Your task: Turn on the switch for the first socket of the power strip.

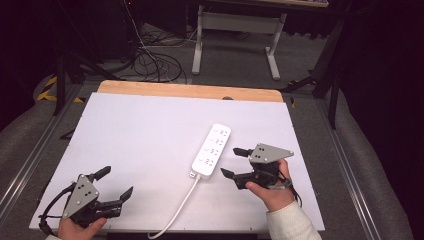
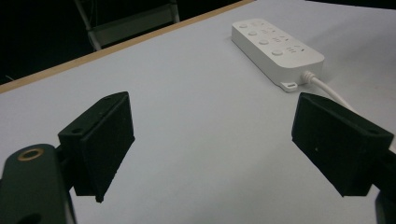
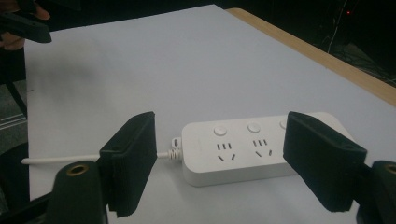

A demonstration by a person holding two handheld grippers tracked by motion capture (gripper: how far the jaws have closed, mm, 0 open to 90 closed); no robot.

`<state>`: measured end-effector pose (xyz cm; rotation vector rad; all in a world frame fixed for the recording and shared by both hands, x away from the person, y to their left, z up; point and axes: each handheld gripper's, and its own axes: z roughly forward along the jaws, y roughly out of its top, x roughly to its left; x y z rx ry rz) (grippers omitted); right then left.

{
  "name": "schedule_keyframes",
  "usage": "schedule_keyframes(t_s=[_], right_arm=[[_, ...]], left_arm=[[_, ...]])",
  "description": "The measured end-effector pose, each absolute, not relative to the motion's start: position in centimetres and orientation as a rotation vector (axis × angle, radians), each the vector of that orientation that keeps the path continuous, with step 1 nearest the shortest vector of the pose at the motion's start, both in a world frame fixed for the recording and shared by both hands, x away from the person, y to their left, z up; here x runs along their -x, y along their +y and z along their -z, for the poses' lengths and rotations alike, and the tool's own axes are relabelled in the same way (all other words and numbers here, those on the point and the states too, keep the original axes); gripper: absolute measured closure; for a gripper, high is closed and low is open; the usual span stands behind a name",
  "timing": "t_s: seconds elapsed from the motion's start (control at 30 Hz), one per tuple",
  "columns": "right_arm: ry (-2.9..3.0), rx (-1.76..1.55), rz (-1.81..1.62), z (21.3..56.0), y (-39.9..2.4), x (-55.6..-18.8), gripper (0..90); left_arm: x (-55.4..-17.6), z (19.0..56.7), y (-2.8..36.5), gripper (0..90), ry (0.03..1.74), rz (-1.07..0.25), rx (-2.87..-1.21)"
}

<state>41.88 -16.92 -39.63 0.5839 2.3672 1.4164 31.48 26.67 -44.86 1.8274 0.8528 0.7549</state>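
The white power strip (image 1: pixel 212 151) lies just ahead of the wide-open right gripper (image 1: pixel 231 161), long axis crosswise to its jaws, while the open left gripper (image 1: pixel 116 184) sits well apart.

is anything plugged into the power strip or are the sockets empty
Empty. The power strip lies flat on the white table, and the sockets visible in the high and right gripper views hold no plugs. Its own cord trails toward the near edge.

Each black hand-held gripper (image 1: pixel 113 183) (image 1: pixel 234 162) carries a grey three-cornered plate dotted with dark screw holes, flat rectangular pads, a brass-ringed hole and a trailing black cable; a white sleeve (image 1: pixel 291 224) sits at lower right.
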Motion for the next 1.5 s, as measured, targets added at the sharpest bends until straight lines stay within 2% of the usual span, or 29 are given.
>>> schedule_keyframes(t_s=[1.07,1.13,1.17,1.2,1.23,1.33,1.43,1.47,1.5], right_arm=[[2.414,-0.547,-1.389,39.2,-12.1,-45.3,27.5],[2.416,-0.547,-1.379,39.3,-12.0,-45.3,30.8],[2.434,-0.538,-1.364,39.5,-12.0,-45.4,42.3],[2.434,-0.538,-1.364,39.5,-12.0,-45.4,42.3],[2.451,-0.525,-1.366,39.5,-12.0,-45.4,48.1],[2.449,-0.539,-1.360,39.5,-12.0,-45.4,55.7],[2.458,-0.583,-1.356,39.4,-12.1,-45.5,57.9],[2.463,-0.624,-1.374,39.5,-12.2,-45.7,69.3],[2.463,-0.624,-1.374,39.5,-12.2,-45.7,69.3]], left_arm=[[-31.5,44.8,26.7,13.7,0.842,-0.762,-1.838],[-31.5,44.8,26.7,13.7,0.842,-0.762,-1.837],[-31.5,44.9,26.7,13.6,0.846,-0.757,-1.833],[-31.5,44.9,26.7,13.6,0.846,-0.758,-1.833],[-31.5,44.9,26.7,13.6,0.844,-0.759,-1.835],[-31.5,44.9,26.7,13.6,0.843,-0.763,-1.836],[-31.5,44.9,26.6,13.6,0.842,-0.763,-1.838],[-31.5,44.9,26.6,13.6,0.844,-0.759,-1.835],[-31.5,44.9,26.6,13.6,0.844,-0.759,-1.834]])
